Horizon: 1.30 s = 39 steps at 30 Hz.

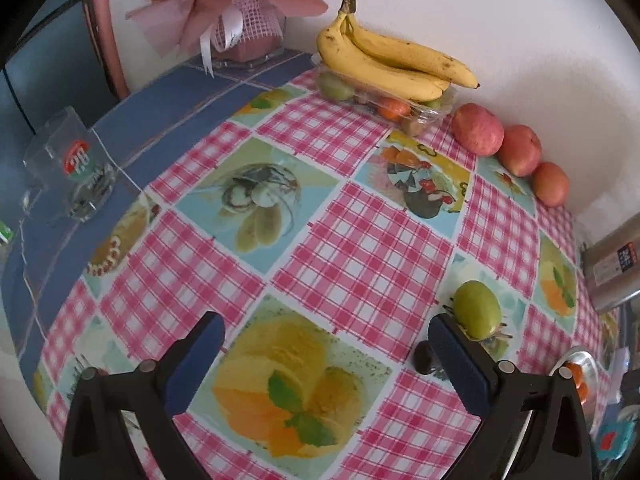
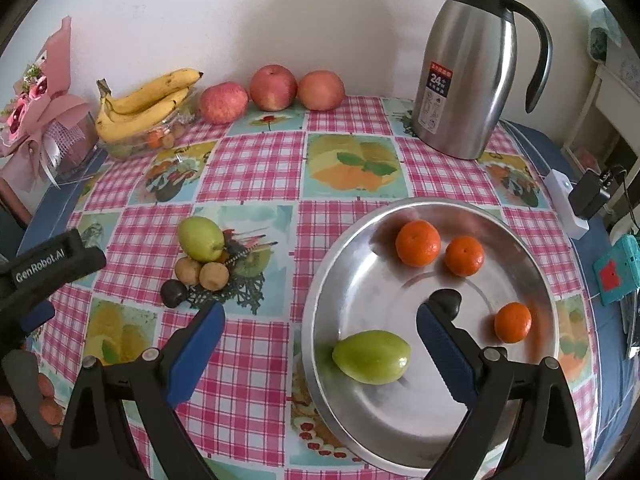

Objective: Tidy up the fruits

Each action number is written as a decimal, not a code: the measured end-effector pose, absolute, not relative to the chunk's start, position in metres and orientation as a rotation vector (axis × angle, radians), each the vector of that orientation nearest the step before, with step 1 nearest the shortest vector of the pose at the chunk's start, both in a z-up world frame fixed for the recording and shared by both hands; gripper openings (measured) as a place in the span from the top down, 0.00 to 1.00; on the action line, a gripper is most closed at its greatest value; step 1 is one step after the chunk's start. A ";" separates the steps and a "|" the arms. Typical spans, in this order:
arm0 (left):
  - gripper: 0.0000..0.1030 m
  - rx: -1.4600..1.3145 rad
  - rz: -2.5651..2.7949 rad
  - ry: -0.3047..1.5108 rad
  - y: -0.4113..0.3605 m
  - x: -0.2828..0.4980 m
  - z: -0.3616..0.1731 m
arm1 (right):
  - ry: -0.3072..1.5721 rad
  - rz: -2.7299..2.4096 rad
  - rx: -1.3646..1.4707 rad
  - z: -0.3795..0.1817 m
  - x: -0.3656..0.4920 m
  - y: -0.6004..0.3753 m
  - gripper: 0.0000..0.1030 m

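Note:
In the right wrist view a steel plate (image 2: 532,280) holds three tangerines (image 2: 418,243) and a green fruit (image 2: 372,357). My right gripper (image 2: 318,344) is open and empty, its jaws either side of that green fruit. On the cloth to the left lie another green fruit (image 2: 200,238), two small brown fruits (image 2: 214,276) and a dark one (image 2: 173,293). My left gripper (image 1: 326,350) is open and empty above the cloth, with the loose green fruit (image 1: 477,308) just past its right finger. Bananas (image 1: 384,60) lie on a clear fruit box (image 1: 430,114); three apples (image 1: 478,128) line the wall.
A steel thermos jug (image 2: 468,68) stands at the back right. A pink wrapped bouquet (image 1: 224,4) stands at the back left corner. A glass (image 1: 76,164) sits on the blue cloth at the left. A white box, a charger and a teal object (image 2: 614,276) lie at the right edge.

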<state>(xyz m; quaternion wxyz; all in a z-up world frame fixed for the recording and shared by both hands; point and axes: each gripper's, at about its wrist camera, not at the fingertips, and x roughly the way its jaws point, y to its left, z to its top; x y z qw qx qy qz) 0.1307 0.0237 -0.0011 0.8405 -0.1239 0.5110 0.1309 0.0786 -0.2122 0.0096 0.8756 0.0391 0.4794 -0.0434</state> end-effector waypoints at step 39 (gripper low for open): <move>0.00 -0.269 0.234 1.039 0.060 0.136 0.006 | 1.066 -0.043 0.174 0.005 0.134 -0.168 0.06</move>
